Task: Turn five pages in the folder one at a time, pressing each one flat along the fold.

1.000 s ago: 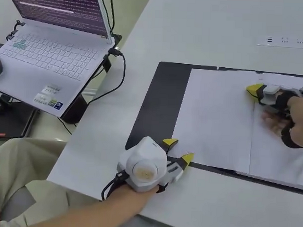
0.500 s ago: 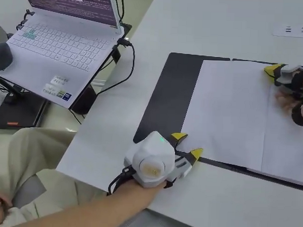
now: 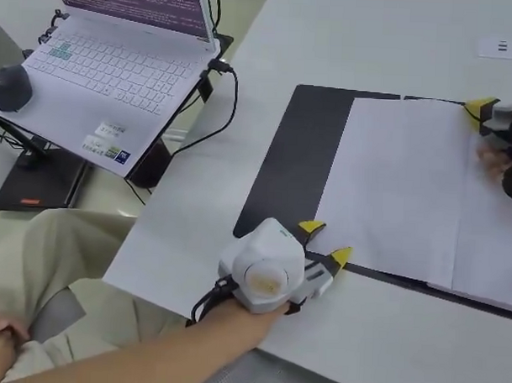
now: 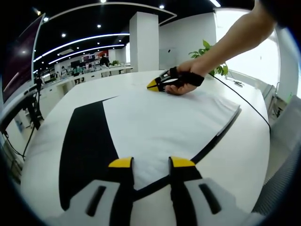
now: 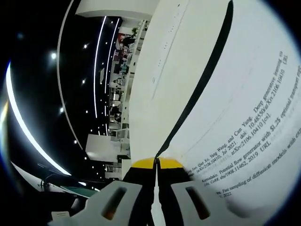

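Note:
The black folder (image 3: 295,159) lies open on the white table, its white page (image 3: 399,188) spread flat. My left gripper (image 3: 326,242) rests at the folder's near edge. Its yellow-tipped jaws are open in the left gripper view (image 4: 151,162), with the folder's edge running beneath the gap. My right gripper (image 3: 479,106) lies shut at the far end of the fold, near the folder's top edge, and it also appears in the left gripper view (image 4: 153,84). In the right gripper view its closed tips (image 5: 155,162) touch a printed page (image 5: 244,122) beside the black folder edge (image 5: 207,75).
A laptop (image 3: 117,61) stands on a raised stand to the left of the table, with a black cable (image 3: 217,114) hanging from it. A dark mouse (image 3: 9,84) sits at its left. The table's near-left edge runs just behind my left gripper.
The head camera shifted. My right gripper has slid along the fold toward the folder's far edge. The left gripper has stayed at the near edge.

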The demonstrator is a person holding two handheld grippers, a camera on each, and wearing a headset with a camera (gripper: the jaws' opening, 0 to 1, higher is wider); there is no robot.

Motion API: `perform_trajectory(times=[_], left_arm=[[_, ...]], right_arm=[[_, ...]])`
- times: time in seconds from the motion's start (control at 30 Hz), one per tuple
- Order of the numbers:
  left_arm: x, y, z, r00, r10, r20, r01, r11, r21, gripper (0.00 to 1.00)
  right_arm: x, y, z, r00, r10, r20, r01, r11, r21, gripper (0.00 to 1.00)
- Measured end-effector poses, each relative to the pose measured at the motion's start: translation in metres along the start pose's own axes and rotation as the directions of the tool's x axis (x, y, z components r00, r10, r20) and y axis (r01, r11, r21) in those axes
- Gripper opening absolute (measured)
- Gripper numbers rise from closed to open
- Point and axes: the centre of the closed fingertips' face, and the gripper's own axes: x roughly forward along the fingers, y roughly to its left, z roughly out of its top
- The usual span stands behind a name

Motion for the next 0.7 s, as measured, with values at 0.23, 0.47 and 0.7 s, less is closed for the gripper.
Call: perform_trajectory(times=[0.23, 0.47, 0.7], left_arm=[[0.0, 0.001, -0.001, 1.0, -0.001, 0.001, 0.001, 1.0, -0.001, 0.28], [0.001, 0.001, -0.001, 1.0, 0.0, 0.004, 0.0, 1.0, -0.003, 0.28], [0.001, 0.001, -0.001, 1.0, 0.0, 0.005, 0.0, 1.0, -0.004, 0.28]], right_arm=[[-0.016, -0.004, -0.021, 0.9971, 0.002, -0.076, -0.002, 1.0, -0.001, 0.0], [-0.035, -0.007, -0.043, 0.9927, 0.007, -0.12, -0.007, 1.0, 0.0, 0.0], [-0.05, -0.012, -0.056, 0.9886, 0.015, -0.15, -0.012, 1.0, 0.016, 0.0]])
